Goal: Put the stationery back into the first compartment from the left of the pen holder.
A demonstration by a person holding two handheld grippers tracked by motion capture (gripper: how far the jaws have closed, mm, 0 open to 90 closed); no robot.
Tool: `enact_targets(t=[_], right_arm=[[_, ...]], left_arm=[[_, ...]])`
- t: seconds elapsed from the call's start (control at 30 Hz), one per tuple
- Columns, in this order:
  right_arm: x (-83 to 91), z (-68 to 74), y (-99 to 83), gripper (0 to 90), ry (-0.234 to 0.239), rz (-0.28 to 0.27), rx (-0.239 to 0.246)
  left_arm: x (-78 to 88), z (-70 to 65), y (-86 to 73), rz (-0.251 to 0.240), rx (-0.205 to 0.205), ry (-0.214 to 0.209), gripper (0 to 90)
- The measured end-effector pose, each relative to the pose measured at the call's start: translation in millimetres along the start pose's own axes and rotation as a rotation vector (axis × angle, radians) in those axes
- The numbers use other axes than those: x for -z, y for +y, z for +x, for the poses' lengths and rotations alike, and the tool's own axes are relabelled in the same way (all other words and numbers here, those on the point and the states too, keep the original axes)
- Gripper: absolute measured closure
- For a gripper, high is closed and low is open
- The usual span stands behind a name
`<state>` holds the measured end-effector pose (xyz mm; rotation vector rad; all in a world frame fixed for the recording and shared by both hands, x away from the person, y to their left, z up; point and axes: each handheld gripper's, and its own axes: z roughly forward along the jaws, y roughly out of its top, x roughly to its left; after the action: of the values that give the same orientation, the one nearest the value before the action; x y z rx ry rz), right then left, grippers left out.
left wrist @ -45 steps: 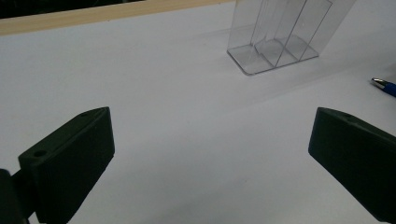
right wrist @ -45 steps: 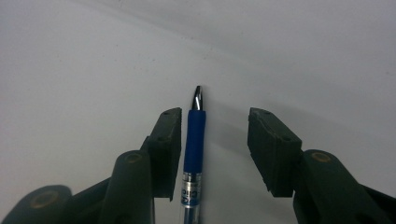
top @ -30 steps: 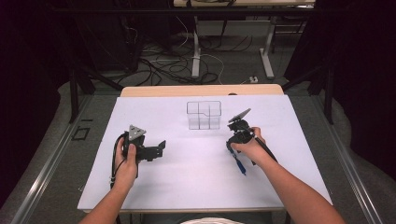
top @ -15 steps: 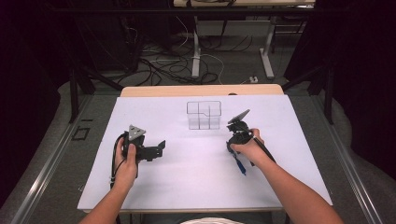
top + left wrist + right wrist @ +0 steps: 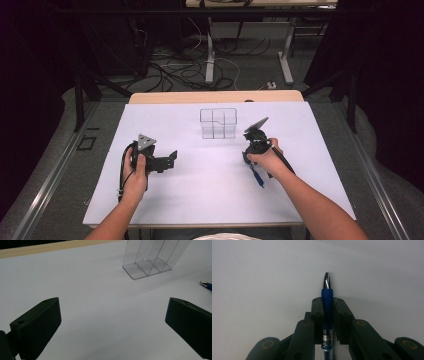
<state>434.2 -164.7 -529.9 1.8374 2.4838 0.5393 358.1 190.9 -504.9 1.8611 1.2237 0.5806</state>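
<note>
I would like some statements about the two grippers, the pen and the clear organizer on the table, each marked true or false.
1. The right gripper is closed on a blue pen. True; its jaws have just been closing, and the pen sits between them.
2. The left gripper holds the pen. False: its jaws stand wide apart over bare white table.
3. The clear organizer stands between the two grippers, farther from the person. True.
4. The pen's metal tip points back into the right gripper. False: the tip sticks out past the jaw ends.
5. The pen already stands in the clear organizer. False: its compartments look empty.
</note>
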Motion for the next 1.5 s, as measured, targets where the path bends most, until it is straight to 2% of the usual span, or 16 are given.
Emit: enact_targets(t=[0.47,0.6,0.67,0.8,0.87,0.9,0.97,1.03,1.07,1.1,1.13,1.17,1.2,1.27,1.5], right_arm=[[3.2,-3.7,0.8,80.1,0.027,-0.002,-0.013],[5.2,-4.9,0.7,80.2,0.043,-0.015,-0.018],[4.3,-4.3,-0.5,80.3,0.077,-0.055,-0.037],[10.9,-4.8,0.7,80.3,0.063,-0.013,-0.021],[12.4,-3.9,0.2,80.3,0.075,-0.031,-0.046],[12.2,-5.3,0.3,80.3,0.078,-0.052,-0.030],[16.6,-4.5,0.6,80.3,0.079,-0.047,-0.051],[20.1,-6.7,1.4,80.3,0.082,-0.069,-0.040],[20.8,-7.4,1.2,80.3,0.102,-0.104,-0.047],[24.4,-7.4,2.1,80.3,0.093,-0.095,-0.048],[25.5,-7.9,2.0,80.2,0.104,-0.126,-0.052],[24.9,-8.1,1.6,80.3,0.129,-0.185,-0.057],[29.7,-7.9,2.7,80.3,0.117,-0.160,-0.056],[35.0,-7.3,4.0,80.3,0.117,-0.174,-0.057],[54.0,-1.4,10.6,80.3,0.122,-0.258,-0.036]], left_arm=[[-0.6,-0.2,-0.4,-0.005,0.007,0.002,0.2],[-0.6,-0.4,-0.5,-0.004,0.007,0.002,0.2],[-0.7,-0.5,-0.5,-0.005,0.007,0.001,0.2],[-0.6,-0.3,-0.5,-0.003,0.006,0.002,0.2],[-0.6,-0.4,-0.5,-0.004,0.007,0.002,0.2],[-0.7,-0.5,-0.5,-0.005,0.008,0.001,0.2],[-0.7,-0.6,-0.5,-0.005,0.007,0.001,0.2],[-0.7,-0.6,-0.5,-0.003,0.008,0.001,0.2],[-0.7,-0.6,-0.5,-0.001,0.008,0.001,0.2],[-0.7,-0.6,-0.5,-0.001,0.008,0.002,0.2],[-0.8,-0.6,-0.5,-0.001,0.008,0.002,0.2],[-0.8,-0.7,-0.5,-0.002,0.008,0.002,0.2],[-0.8,-0.7,-0.5,-0.001,0.007,0.001,0.2],[-0.7,-0.7,-0.5,-0.002,0.007,0.002,0.2],[-0.8,-0.4,-0.6,0.001,0.004,0.002,0.2]])
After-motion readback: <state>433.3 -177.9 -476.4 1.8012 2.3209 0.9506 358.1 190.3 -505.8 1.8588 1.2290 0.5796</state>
